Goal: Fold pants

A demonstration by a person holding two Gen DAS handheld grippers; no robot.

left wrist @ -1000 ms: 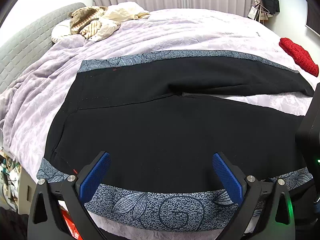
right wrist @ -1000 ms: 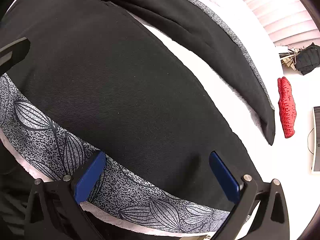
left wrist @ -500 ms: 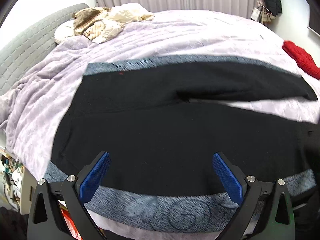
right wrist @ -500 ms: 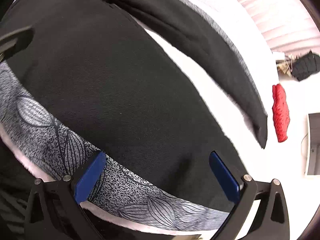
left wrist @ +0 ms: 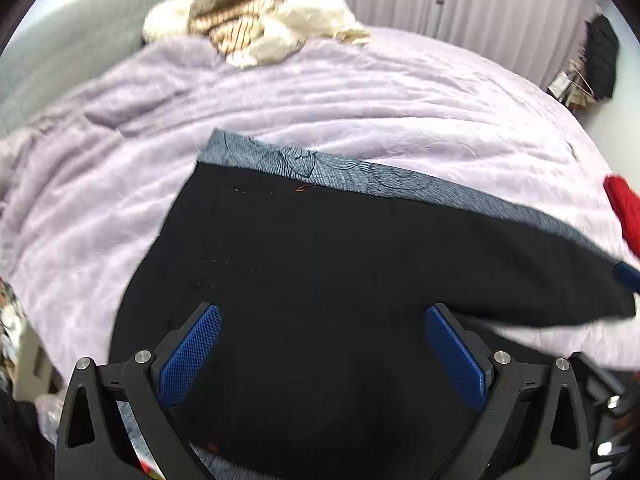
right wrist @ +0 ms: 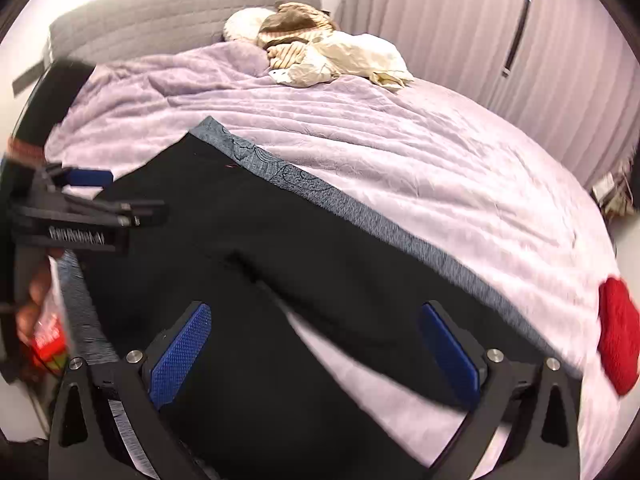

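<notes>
1. Pants [left wrist: 320, 248]: black, matte woven cloth with a grey leaf-print stripe [left wrist: 360, 176] down the outer seam. They lie spread on the bed [left wrist: 360, 92], waistband toward my left and legs running to my right. The right wrist view shows the two legs parting into a V with bedcover between them.

2. Progress, as I judge it: barely begun. No crease is laid and one leg is not yet stacked on the other. The leg-over-leg fold and the lengthwise folds are all left to do.

3. My left hand-held gripper [left wrist: 320, 360]: blue cross-hatched pads [left wrist: 188, 360] spread wide apart over the black cloth at the waist end, nothing between them.

4. My right hand-held gripper [right wrist: 316, 356]: pads likewise wide apart, holding nothing, above the near leg at the crotch. The left hand-held gripper also shows side-on at the left edge of this view.

5. Bedcover: pale lilac, soft, faintly ribbed and wrinkled; the bed domes under the fisheye lens.

6. Heap of clothes [right wrist: 320, 48]: crumpled beige, brown and striped fabrics against the grey quilted headboard [right wrist: 160, 20], well apart from the pants.

7. Red knitted item [right wrist: 616, 344]: nubbly, oval, near the leg ends.

8. Curtains [right wrist: 480, 40]: pale, vertically pleated, behind the bed
</notes>
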